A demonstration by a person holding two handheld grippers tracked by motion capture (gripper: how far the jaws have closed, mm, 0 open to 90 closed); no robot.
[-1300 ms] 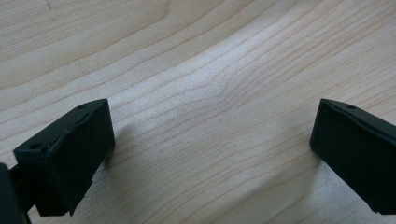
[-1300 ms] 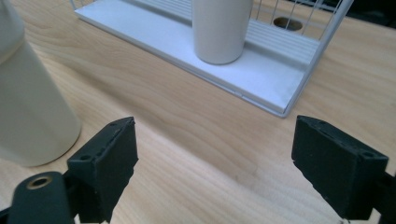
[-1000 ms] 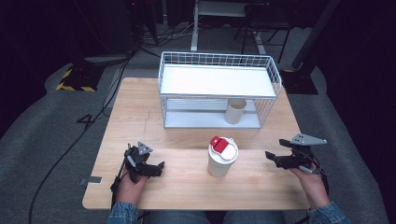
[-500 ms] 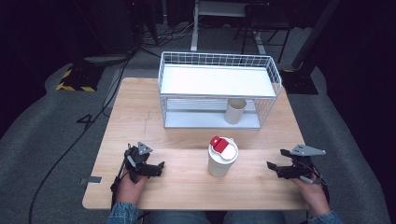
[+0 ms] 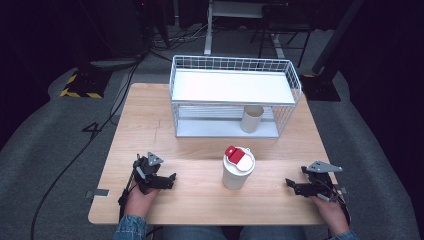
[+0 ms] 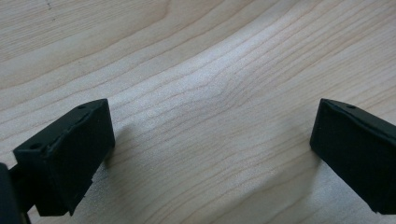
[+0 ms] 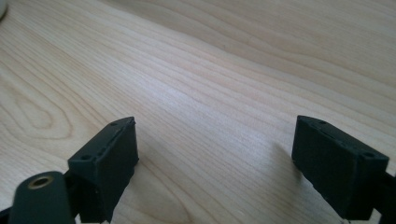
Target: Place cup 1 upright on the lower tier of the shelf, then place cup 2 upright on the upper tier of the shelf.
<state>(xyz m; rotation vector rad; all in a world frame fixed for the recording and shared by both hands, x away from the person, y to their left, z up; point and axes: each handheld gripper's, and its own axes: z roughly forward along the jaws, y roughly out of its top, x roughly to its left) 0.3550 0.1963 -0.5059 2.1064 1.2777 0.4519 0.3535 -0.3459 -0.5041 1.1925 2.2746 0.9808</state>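
Wooden table (image 5: 200,150) lies bare between both tools' wide-apart jaws, nothing held.

Bright tabletop, dark surroundings, perhaps slight softness

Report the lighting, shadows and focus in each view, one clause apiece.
High view: the table is evenly lit, the floor around it falls to near black, and the cup looks slightly soft. Left gripper view: pale sheen on the wood grain, soft shadows beside both jaws of the left gripper, jaws a little blurred. Right gripper view: a similar sheen mid-frame, with the right gripper casting faint shadows.
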